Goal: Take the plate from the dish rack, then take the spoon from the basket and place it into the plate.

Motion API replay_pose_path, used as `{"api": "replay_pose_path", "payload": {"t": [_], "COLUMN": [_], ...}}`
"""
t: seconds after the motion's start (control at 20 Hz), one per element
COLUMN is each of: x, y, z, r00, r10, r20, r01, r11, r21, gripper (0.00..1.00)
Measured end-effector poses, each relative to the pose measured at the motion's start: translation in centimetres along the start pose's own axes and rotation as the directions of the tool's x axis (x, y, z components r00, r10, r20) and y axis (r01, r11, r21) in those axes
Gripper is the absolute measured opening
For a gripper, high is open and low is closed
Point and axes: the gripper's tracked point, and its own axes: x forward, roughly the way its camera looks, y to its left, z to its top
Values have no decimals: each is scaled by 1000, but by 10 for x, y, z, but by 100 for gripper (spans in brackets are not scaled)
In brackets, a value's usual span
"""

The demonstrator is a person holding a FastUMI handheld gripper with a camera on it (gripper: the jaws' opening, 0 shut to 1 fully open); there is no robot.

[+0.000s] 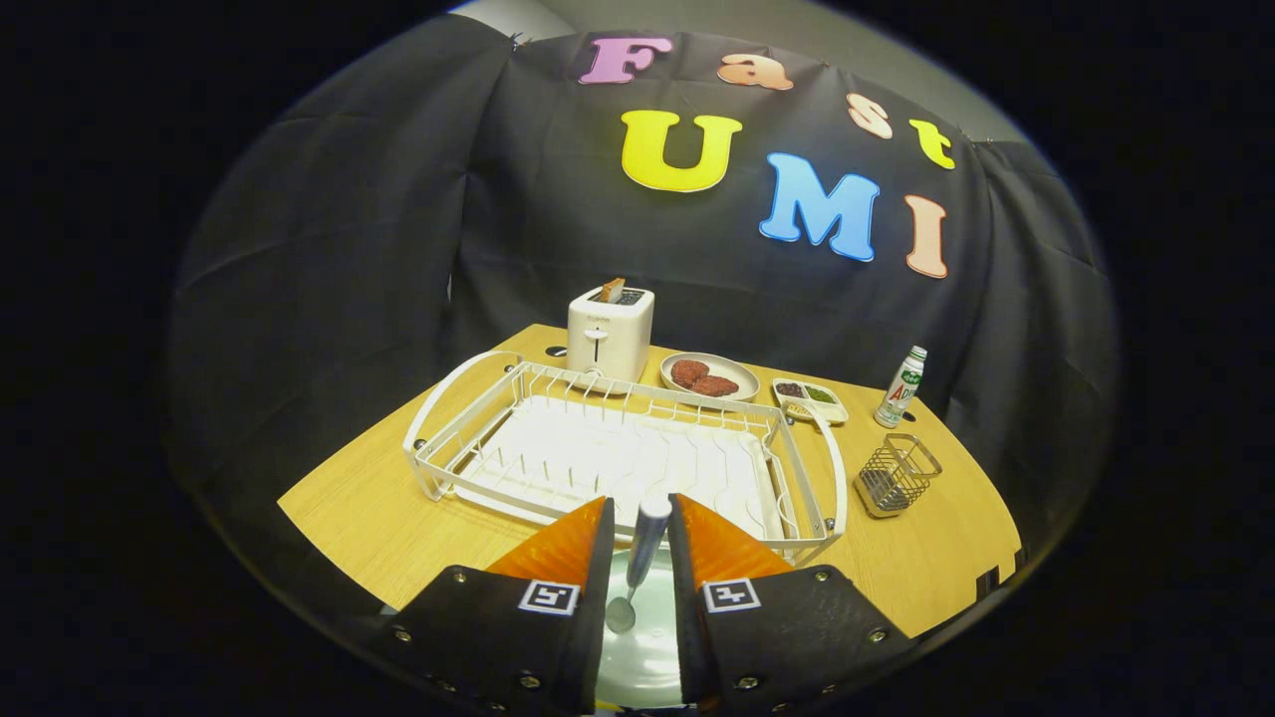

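Jaws (637, 558) clenched on the spoon (637, 563) — a slim metal handle gripped between both fingers, bowl hanging down over the plate (637, 657), a pale glossy disc lying under the fingers on the wooden surface (379, 508). Just ahead: the white wire rack (618, 448), its ribbed tray bare. Beyond it stand a white toaster (610, 334), a round dish of food (709, 376) and a divided tray (810, 398). A bottle (901, 386) and a wire basket (896, 475) sit right of the rack — well apart from the fingers.

Wooden table (398, 518), dish rack (618, 453) just ahead of the fingers, toaster (610, 334), meat plate (709, 376), bottle (901, 386), wire basket (896, 475) beyond, pale plate (642, 637) below them
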Motion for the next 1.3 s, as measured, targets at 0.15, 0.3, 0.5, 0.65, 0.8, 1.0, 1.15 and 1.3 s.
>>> {"api": "replay_pose_path", "payload": {"t": [0.15, 0.3, 0.5, 0.65, 0.8, 1.0, 1.15, 1.3], "x": [-3, -2, 5, 9, 9, -5, -20, -41], "y": [-7, -11, -13, -18, -24, -47, -77, -122], "z": [2, 3, -7, -13, -6, 43, 97, 160], "r00": [1000, 1000, 1000, 999, 999, 999, 989, 963], "r10": [-4, -2, 14, 15, 8, -17, -50, -119], "r20": [0, -2, -23, -41, -33, 50, 136, 241], "r01": [4, 2, -14, -15, -8, 18, 54, 121], "r11": [1000, 1000, 1000, 1000, 1000, 1000, 998, 993], "r21": [-3, 5, 5, 2, 5, -22, -26, 6], "gripper": [31, 31, 31, 31, 31, 31, 31, 31]}}
